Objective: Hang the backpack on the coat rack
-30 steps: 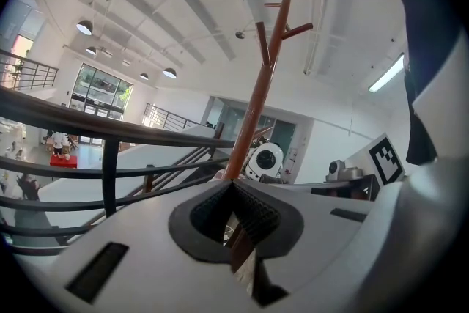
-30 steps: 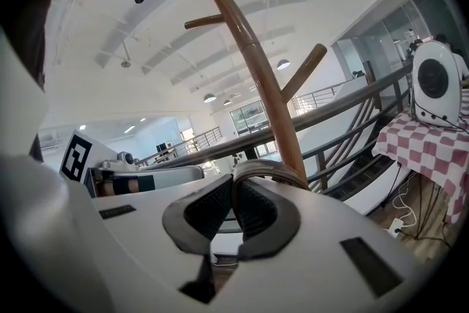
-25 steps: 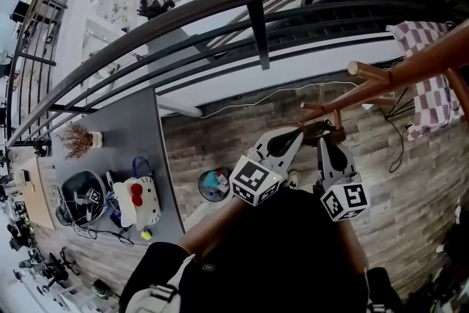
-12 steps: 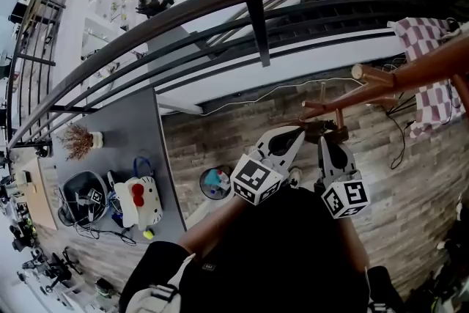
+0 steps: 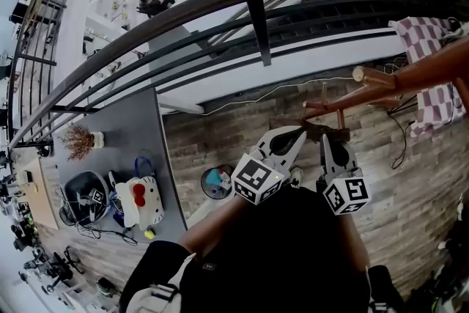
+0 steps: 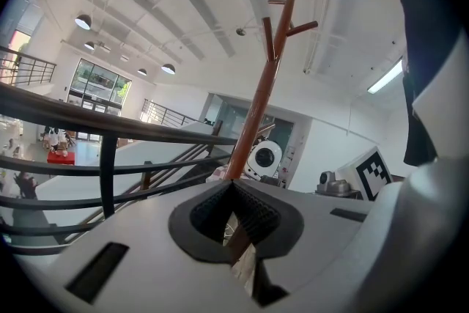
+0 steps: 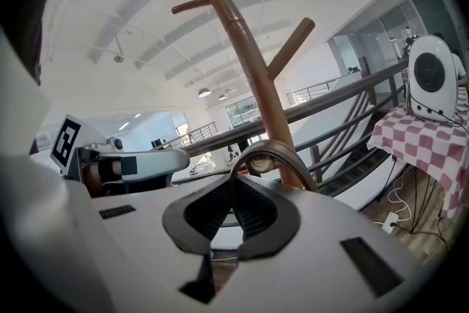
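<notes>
- While the right hand-held gripper is clamped tight on the carry loop, I see the left hand-held gripper pressed together beside it, with nothing visible between its jaws.
- The backpack hangs below both. I judge it soft, saggy and probably weighty.
- The loop is the right hold, since a coat rack peg sits just beyond the tips.
</notes>
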`<state>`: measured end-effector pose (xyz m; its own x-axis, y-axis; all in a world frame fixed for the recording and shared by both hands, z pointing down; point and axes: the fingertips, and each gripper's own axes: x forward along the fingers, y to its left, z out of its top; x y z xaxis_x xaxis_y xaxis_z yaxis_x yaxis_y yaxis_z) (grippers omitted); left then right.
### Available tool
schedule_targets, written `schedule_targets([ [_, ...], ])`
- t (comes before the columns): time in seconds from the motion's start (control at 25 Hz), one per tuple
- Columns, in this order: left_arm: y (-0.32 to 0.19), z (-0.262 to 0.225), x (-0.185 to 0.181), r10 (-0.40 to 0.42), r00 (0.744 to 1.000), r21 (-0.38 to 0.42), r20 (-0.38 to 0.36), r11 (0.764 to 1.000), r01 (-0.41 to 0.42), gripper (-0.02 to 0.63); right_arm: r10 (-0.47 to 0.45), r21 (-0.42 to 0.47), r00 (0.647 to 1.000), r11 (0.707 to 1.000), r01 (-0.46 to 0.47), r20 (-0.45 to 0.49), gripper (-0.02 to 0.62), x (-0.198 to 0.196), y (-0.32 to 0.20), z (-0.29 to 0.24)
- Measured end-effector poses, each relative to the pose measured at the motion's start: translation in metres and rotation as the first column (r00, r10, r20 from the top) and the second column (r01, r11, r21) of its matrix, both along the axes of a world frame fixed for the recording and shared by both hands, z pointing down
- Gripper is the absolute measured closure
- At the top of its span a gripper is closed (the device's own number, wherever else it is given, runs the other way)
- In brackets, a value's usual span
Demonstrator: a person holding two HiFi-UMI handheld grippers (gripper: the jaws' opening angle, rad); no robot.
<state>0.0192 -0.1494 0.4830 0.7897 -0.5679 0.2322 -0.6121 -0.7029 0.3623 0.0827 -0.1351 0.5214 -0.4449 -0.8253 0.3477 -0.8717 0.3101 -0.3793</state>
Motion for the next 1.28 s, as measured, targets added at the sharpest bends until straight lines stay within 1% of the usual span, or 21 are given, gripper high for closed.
schedule_targets([
  [1.28, -0.009, 0.004, 0.007, 0.006, 1.0, -0.01, -0.002, 1.0, -0.006, 0.598, 0.006, -0.002, 1.0, 1.0, -0.006, 0.007, 0.569, 0.007, -0.007, 0.012],
])
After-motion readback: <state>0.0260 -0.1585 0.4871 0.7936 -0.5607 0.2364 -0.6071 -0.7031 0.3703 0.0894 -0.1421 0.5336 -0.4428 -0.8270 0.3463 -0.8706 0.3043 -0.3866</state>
